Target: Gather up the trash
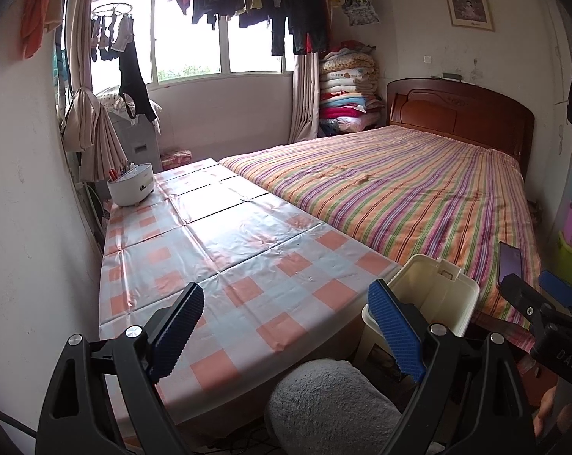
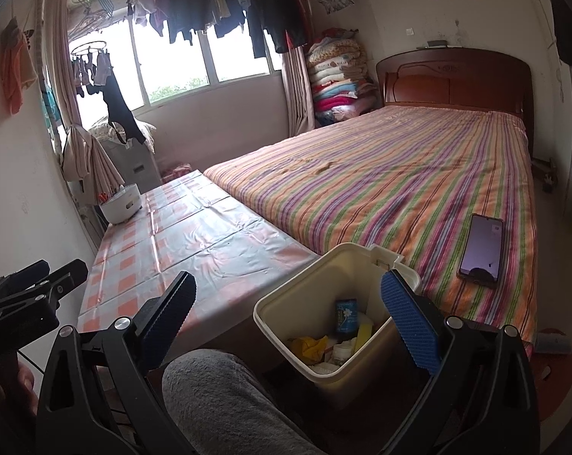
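A cream trash bin point(image 2: 339, 381) stands on the floor between the table and the bed. Inside it lie a blue can point(image 2: 346, 314), a crumpled yellow wrapper point(image 2: 308, 345), a white bottle point(image 2: 341, 352) and other scraps. My right gripper point(image 2: 288, 278) hangs just above and in front of the bin, jaws wide open with nothing between them. My left gripper point(image 1: 286, 288) is open too and empty, over the near edge of the checked table point(image 1: 248, 250). The bin point(image 1: 434, 295) appears to its right, with the right gripper point(image 1: 534, 288) beyond it.
A white round appliance point(image 1: 130, 187) sits at the table's far left. A dark phone point(image 2: 481, 250) lies on the striped bed point(image 2: 381, 182). A person's grey-clad knee point(image 2: 217, 398) is just below the grippers. Laundry hangs by the window.
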Available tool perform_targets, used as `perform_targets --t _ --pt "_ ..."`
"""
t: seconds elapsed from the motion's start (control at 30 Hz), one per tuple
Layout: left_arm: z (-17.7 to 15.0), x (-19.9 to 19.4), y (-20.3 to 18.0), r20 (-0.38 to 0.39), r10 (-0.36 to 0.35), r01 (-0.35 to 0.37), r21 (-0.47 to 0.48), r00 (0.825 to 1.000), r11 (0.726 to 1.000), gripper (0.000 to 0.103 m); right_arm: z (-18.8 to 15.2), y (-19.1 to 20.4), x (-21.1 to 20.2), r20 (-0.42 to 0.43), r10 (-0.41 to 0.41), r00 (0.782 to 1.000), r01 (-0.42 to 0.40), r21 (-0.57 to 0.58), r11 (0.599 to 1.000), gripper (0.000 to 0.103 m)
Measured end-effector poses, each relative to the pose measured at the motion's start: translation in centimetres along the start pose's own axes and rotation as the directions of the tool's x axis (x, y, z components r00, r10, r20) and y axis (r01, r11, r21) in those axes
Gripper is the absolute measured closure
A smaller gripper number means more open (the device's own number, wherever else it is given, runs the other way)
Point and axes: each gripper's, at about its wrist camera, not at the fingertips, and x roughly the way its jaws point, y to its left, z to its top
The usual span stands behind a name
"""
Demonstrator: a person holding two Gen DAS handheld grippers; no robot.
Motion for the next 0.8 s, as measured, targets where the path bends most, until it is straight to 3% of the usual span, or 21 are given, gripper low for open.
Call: perform_targets --t 0.8 --pt "-0.47 0.78 0.41 -0.031 -0.006 0.006 -0.008 0.999 1.000 0.017 -0.12 0.38 1.15 -0.024 -0.008 1.000 0.008 -0.020 1.000 0.006"
